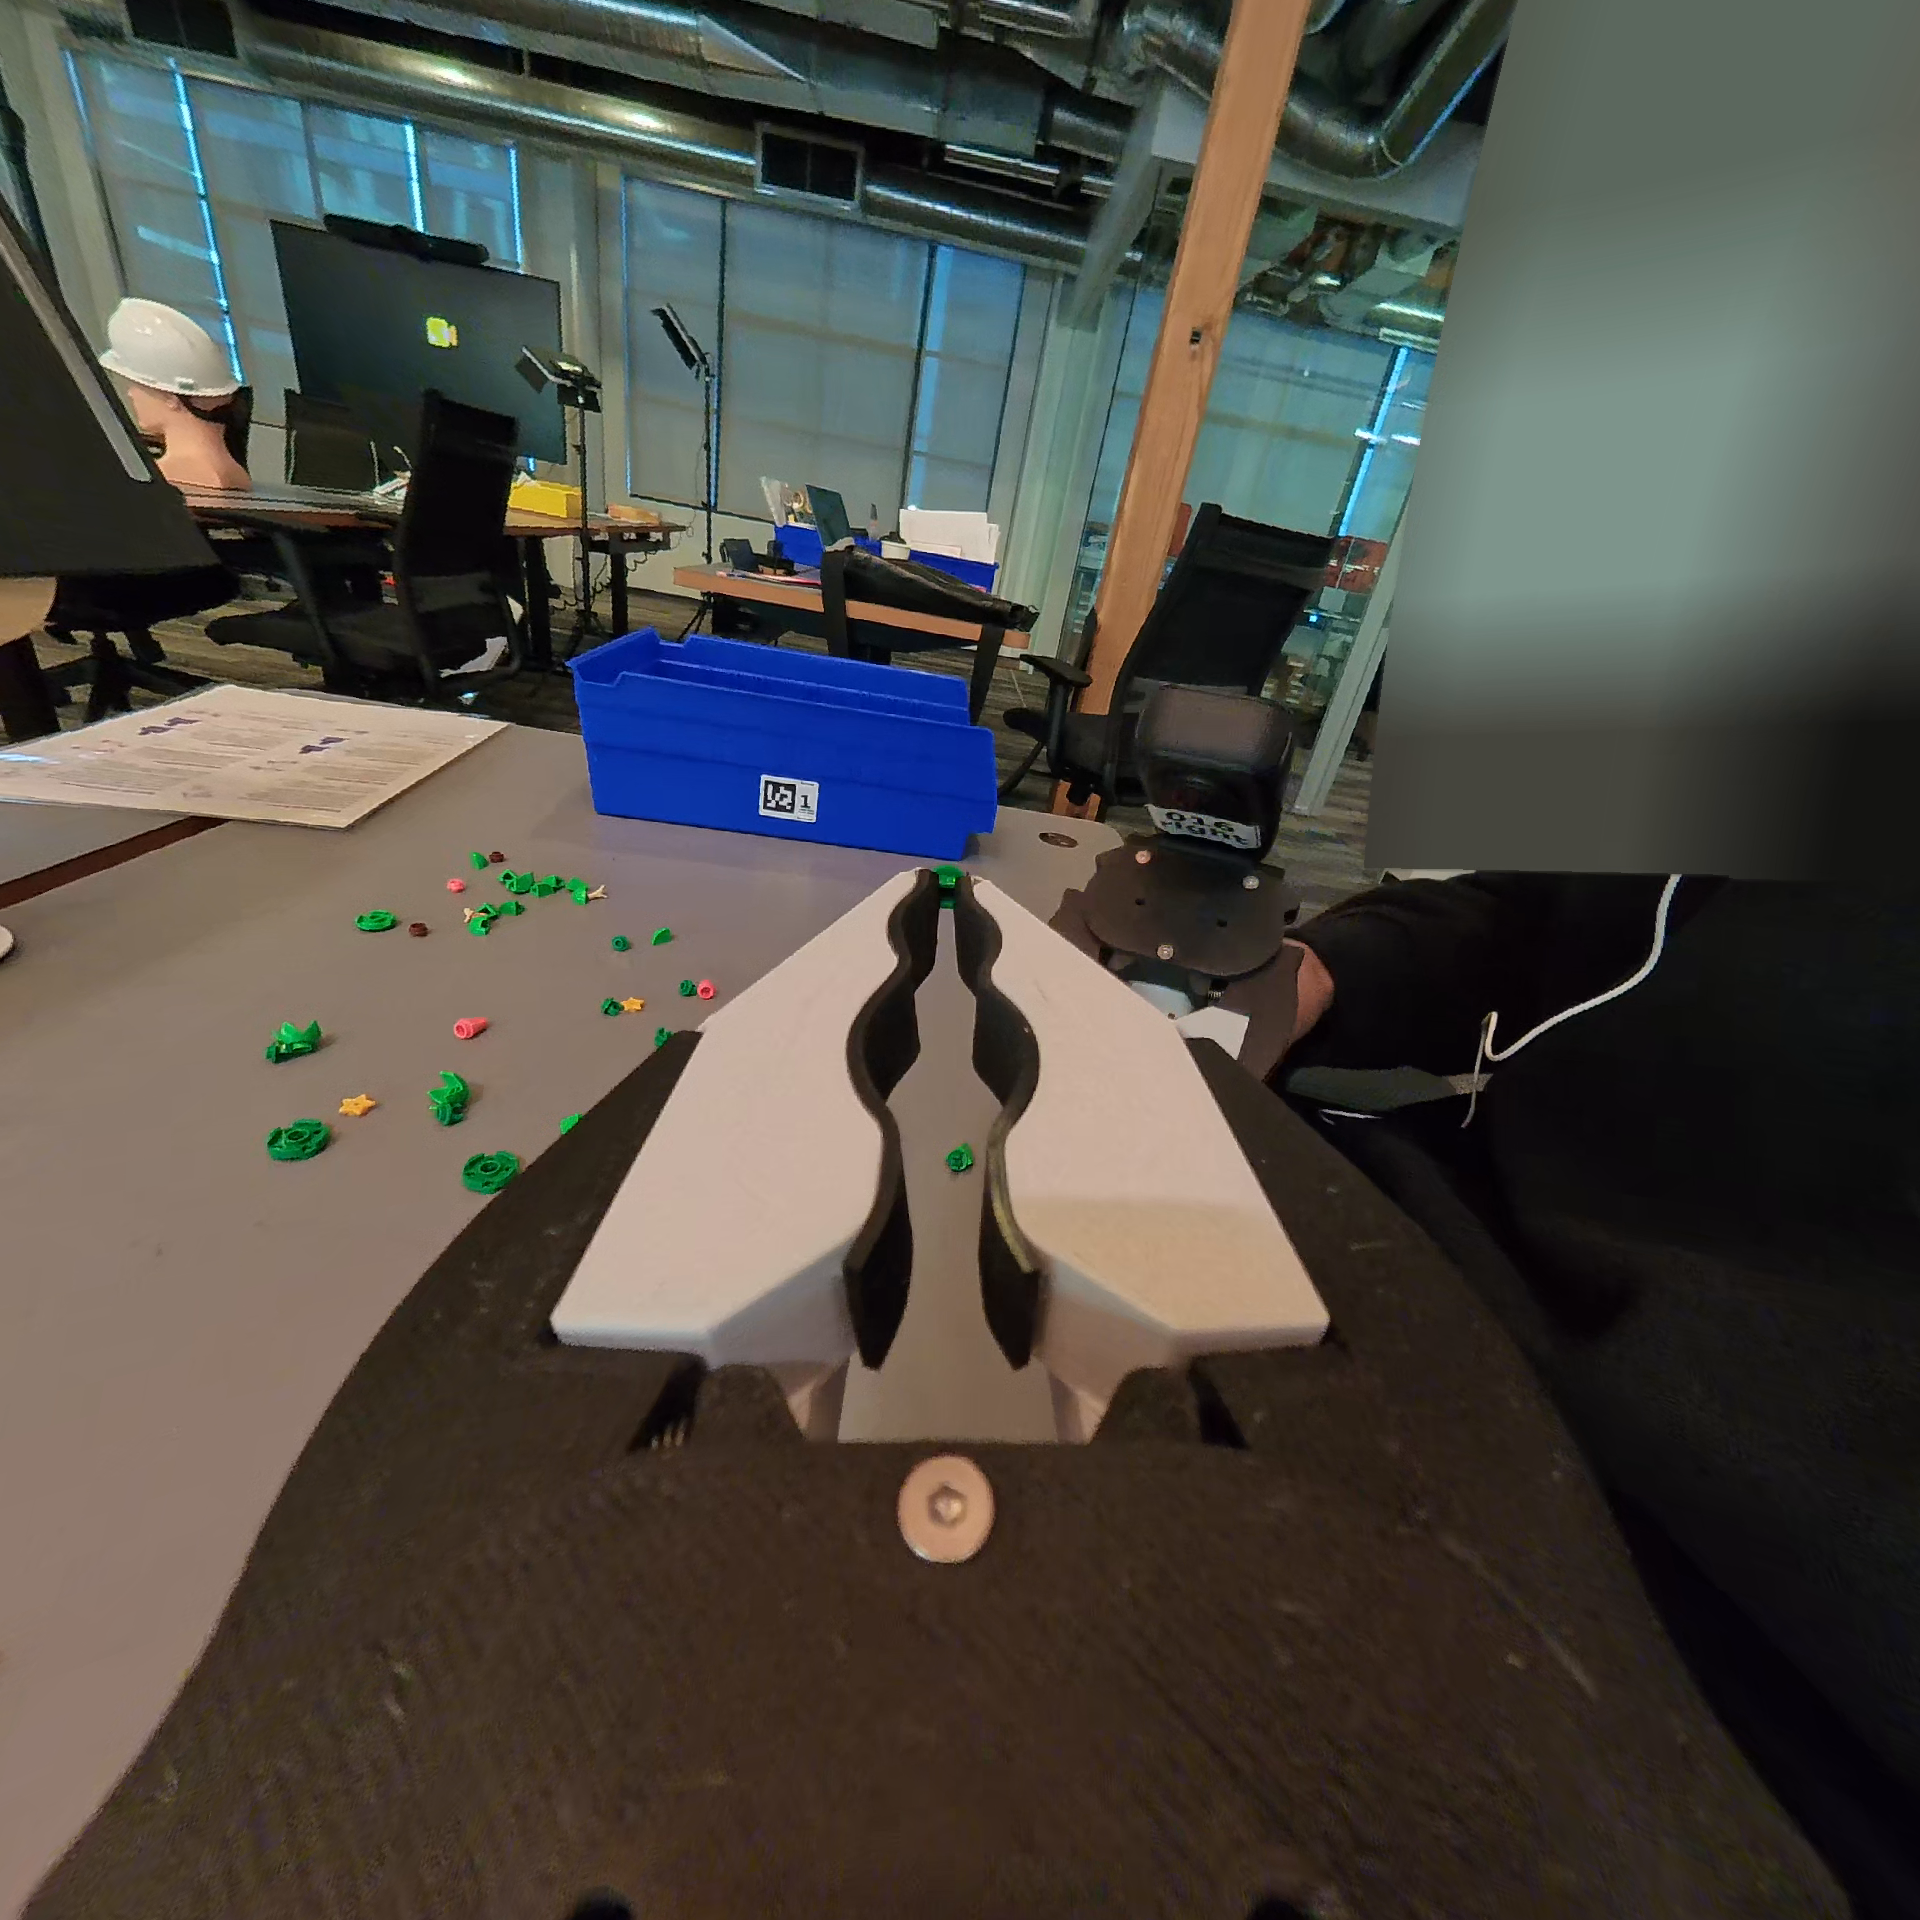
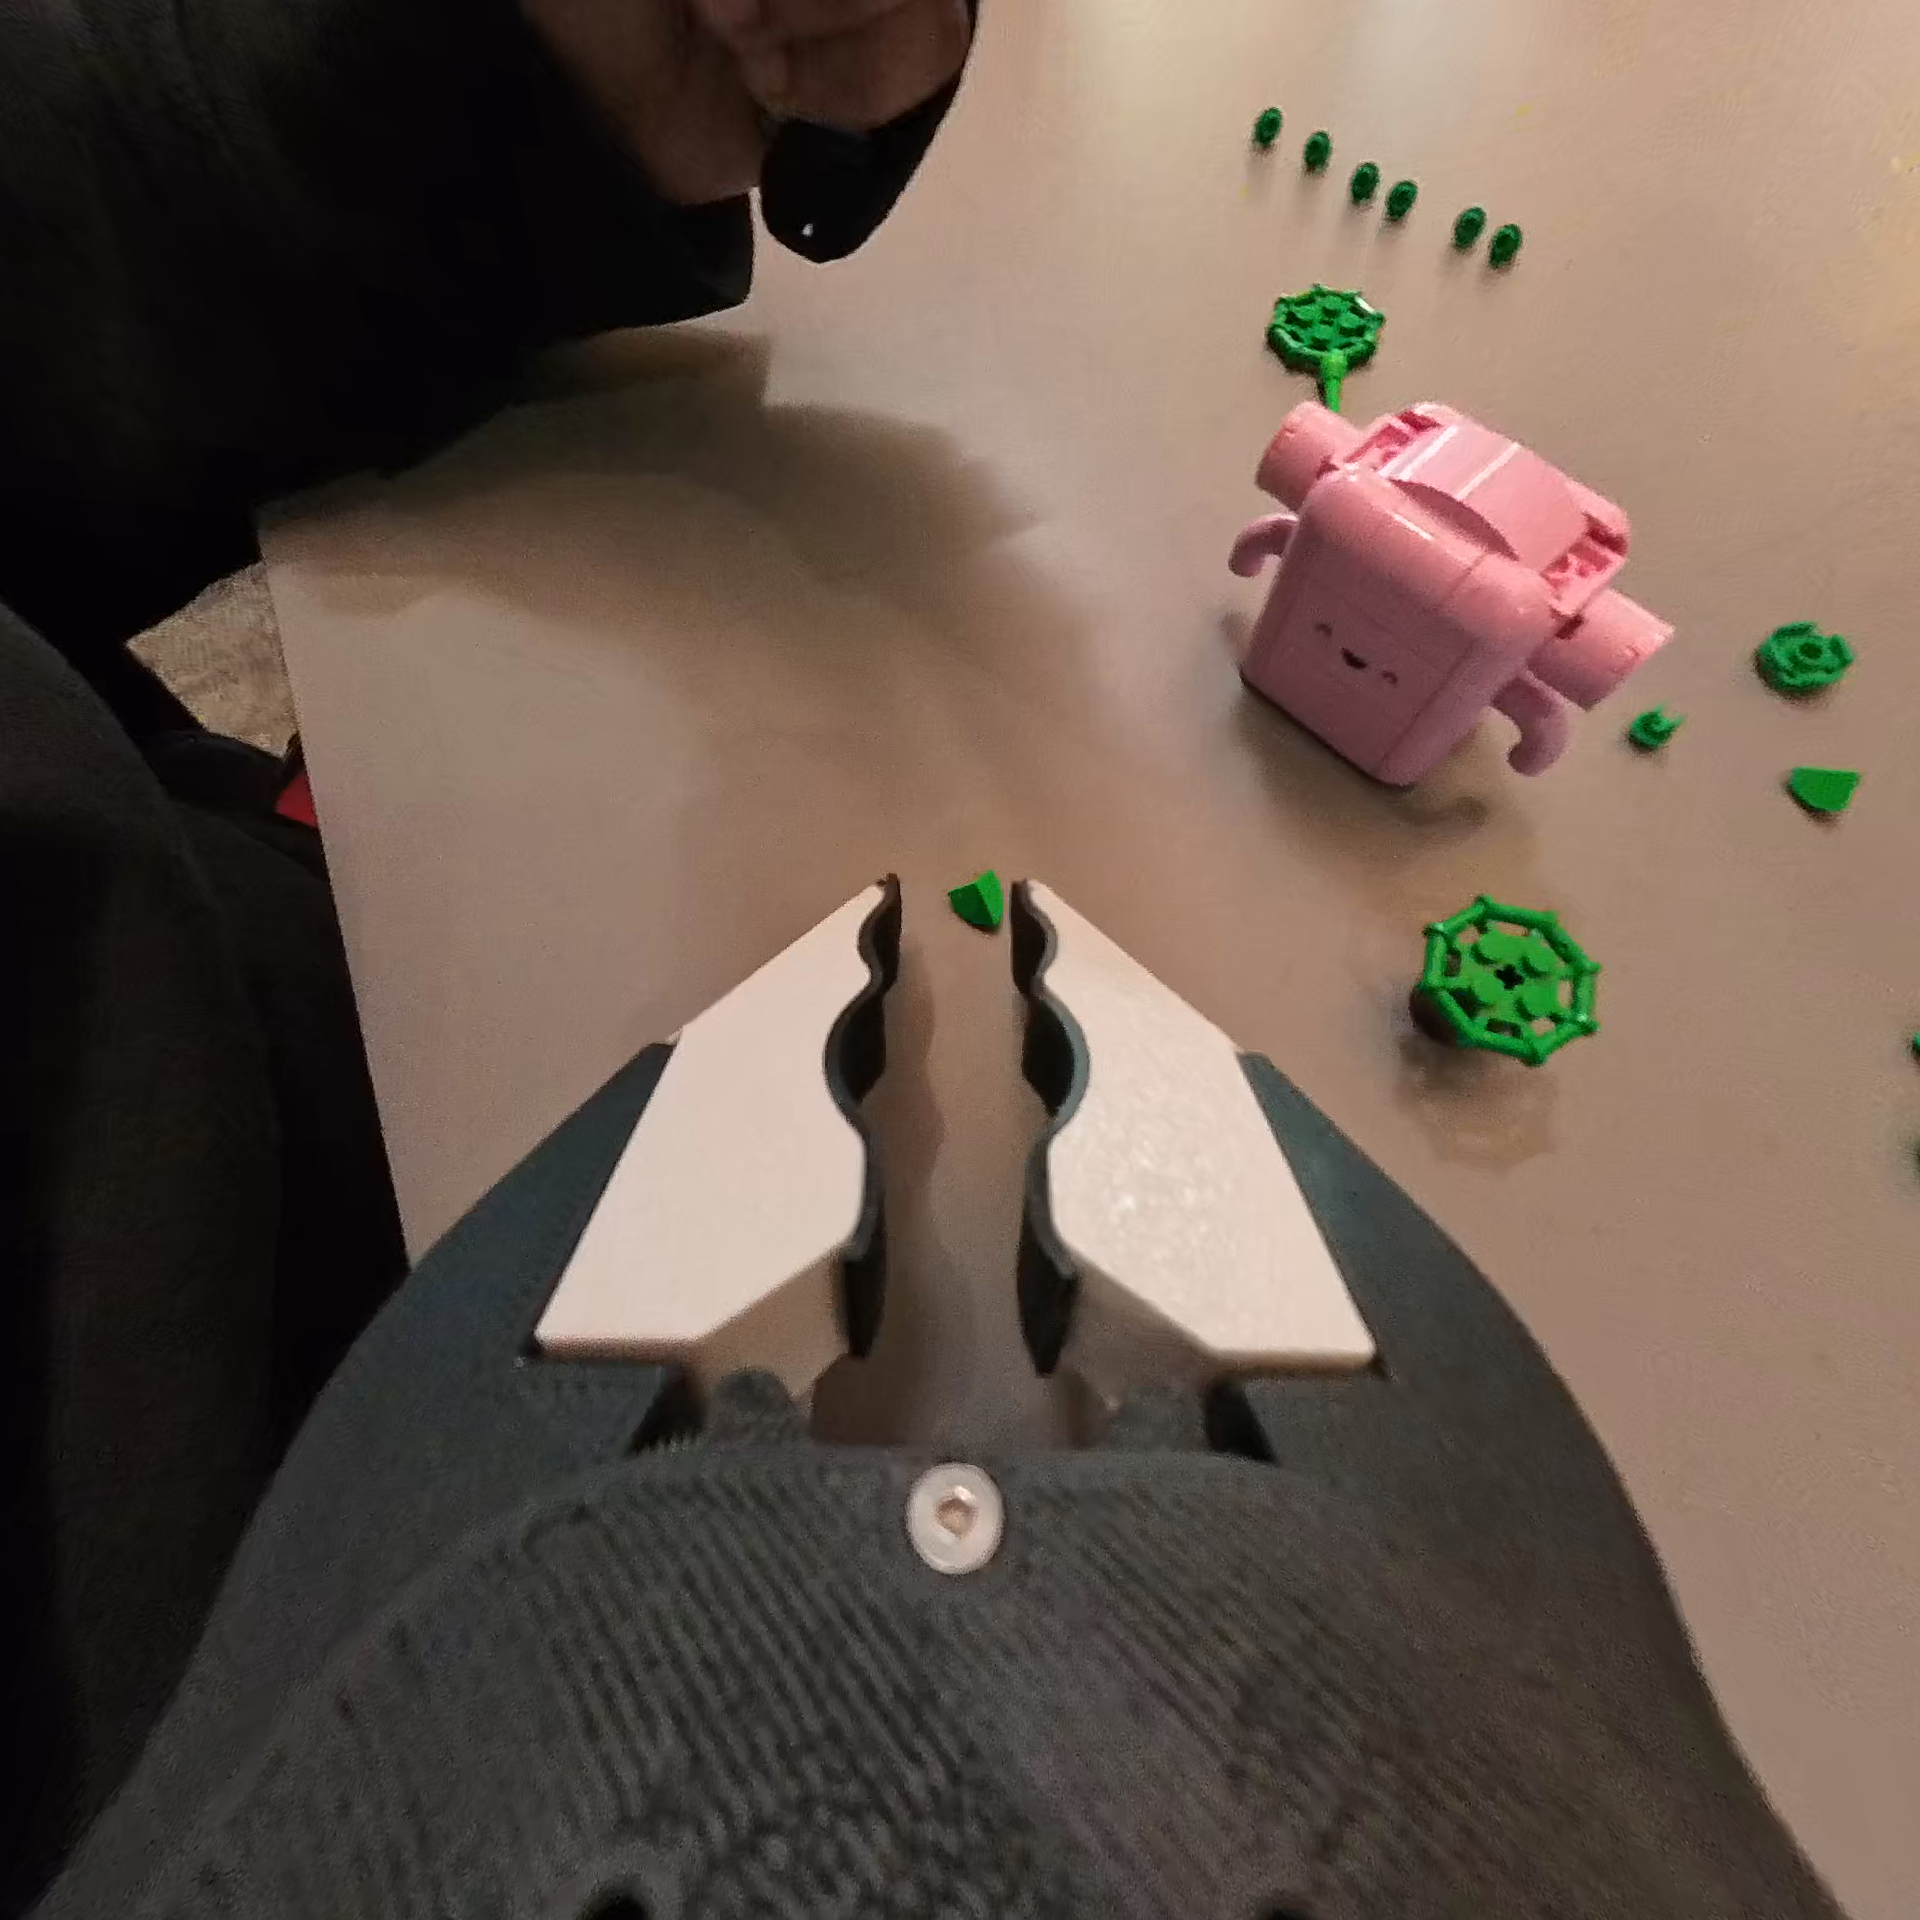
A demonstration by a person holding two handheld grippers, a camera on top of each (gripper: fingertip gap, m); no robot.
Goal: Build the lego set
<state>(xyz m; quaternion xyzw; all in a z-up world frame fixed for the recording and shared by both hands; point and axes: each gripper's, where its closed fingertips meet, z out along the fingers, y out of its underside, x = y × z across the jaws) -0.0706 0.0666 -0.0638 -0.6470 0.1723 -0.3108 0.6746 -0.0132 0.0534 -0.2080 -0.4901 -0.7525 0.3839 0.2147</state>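
Between the tips of the right gripper (image 2: 956, 902), whose jaws stand apart, a small green wedge piece (image 2: 978, 900) lies on the table (image 2: 644, 644), not yet touched. To take it well, the tips should lower squarely on either side and close gently, since so small a slope piece may squirt out. Off to the side, the left gripper (image 1: 944, 881) has its jaws clamped on what seems a tiny green stud (image 1: 944, 878), raised above the table. Further right sits the pink figure (image 2: 1444, 592), with a green web wheel (image 2: 1509, 980) near it.
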